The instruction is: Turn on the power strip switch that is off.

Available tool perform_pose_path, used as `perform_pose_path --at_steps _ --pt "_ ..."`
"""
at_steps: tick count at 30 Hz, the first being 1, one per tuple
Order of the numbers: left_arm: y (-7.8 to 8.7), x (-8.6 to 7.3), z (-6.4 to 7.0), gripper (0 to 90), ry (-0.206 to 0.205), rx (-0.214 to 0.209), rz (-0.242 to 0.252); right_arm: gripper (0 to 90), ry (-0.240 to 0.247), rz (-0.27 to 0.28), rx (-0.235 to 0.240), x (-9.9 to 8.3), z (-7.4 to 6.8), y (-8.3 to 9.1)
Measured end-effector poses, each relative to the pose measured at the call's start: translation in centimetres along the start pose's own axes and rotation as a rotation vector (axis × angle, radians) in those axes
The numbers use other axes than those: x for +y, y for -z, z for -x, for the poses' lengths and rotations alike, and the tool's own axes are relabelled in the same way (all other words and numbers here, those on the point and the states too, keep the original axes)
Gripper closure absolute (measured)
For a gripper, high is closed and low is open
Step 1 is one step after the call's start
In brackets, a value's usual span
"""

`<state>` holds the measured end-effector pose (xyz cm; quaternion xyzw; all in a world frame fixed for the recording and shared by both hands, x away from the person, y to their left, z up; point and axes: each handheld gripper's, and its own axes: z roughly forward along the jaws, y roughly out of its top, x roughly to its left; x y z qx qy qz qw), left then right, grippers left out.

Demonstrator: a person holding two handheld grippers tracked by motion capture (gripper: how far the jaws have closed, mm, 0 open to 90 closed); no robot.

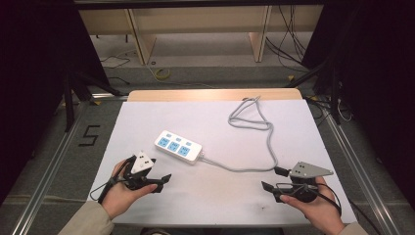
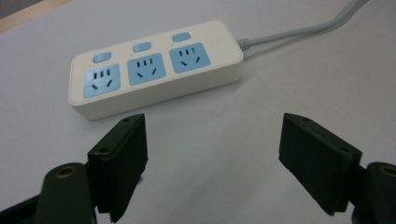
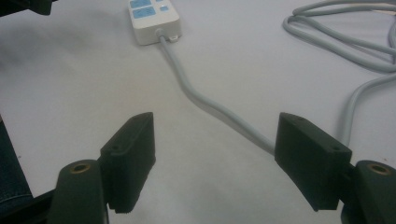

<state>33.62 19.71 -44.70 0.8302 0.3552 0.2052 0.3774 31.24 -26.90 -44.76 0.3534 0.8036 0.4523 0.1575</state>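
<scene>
White power strip [image 1: 178, 147] mid-table | left tool [image 1: 157, 178] low, jaws wide, empty | right tool [image 1: 274, 178] low, jaws wide, empty

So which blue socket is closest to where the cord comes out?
The end blue socket on the power strip, right beside the grey cord; the other two sit farther along.

A white power strip [image 1: 178, 147] lies left of centre on the white table [image 1: 220, 196], its grey cable [image 1: 254, 122] looping to the upper right; the left gripper [image 1: 164, 181] and right gripper [image 1: 271, 180] sit open at the lower corners
</scene>
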Motion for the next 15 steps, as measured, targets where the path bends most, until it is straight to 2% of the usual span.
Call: perform_pose_path --at_steps 7,15 --pt "0.44 -0.42 -0.12 23.4 0.012 0.009 0.012 29.4 -0.001 0.001 0.001 -0.01 0.02 0.03" --pt "0.15 -0.03 0.30 22.9 -0.007 -0.009 0.010 29.2 -0.003 0.002 0.000 -0.02 0.03 0.03"
